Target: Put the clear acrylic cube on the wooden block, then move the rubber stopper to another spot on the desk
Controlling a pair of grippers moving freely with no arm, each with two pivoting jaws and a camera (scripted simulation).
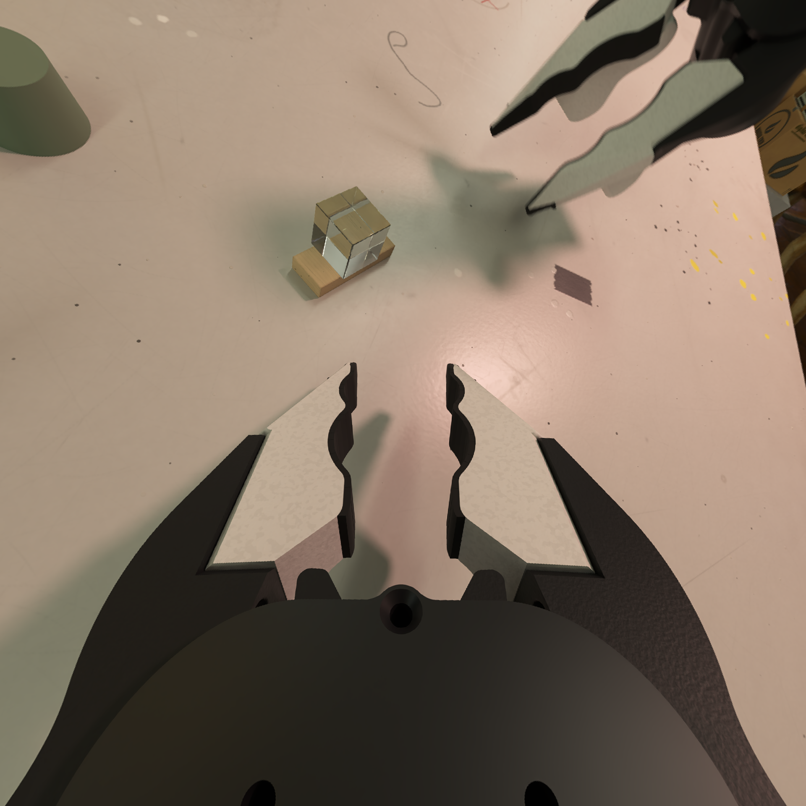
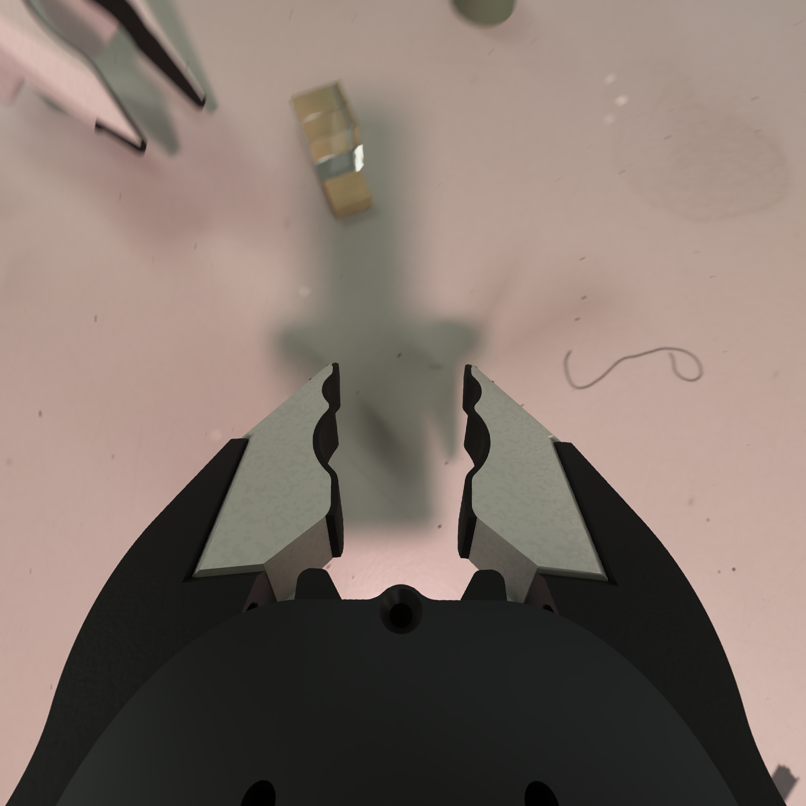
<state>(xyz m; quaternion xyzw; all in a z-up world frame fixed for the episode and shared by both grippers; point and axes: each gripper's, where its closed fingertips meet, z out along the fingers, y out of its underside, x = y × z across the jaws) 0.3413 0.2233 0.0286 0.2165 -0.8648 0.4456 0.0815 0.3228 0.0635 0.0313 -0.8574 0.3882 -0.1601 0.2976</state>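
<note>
The clear acrylic cube (image 1: 349, 231) rests on the flat wooden block (image 1: 316, 277) in the middle of the pale desk. Both also show in the right wrist view, the cube (image 2: 336, 144) on the block (image 2: 349, 196). The grey-green rubber stopper (image 1: 35, 109) stands at the far left; its base shows at the top edge of the right wrist view (image 2: 484, 11). My left gripper (image 1: 401, 370) is open and empty, above the desk short of the block. My right gripper (image 2: 399, 370) is open and empty, raised above the desk; it shows in the left wrist view (image 1: 514, 168) to the right of the cube.
The desk's right edge (image 1: 780, 305) runs down the right side, with a cardboard box (image 1: 785, 144) beyond it. A dark tape patch (image 1: 573, 283) and yellow paint specks (image 1: 719, 261) mark the desk. A pencil squiggle (image 2: 632, 366) lies right of my right gripper.
</note>
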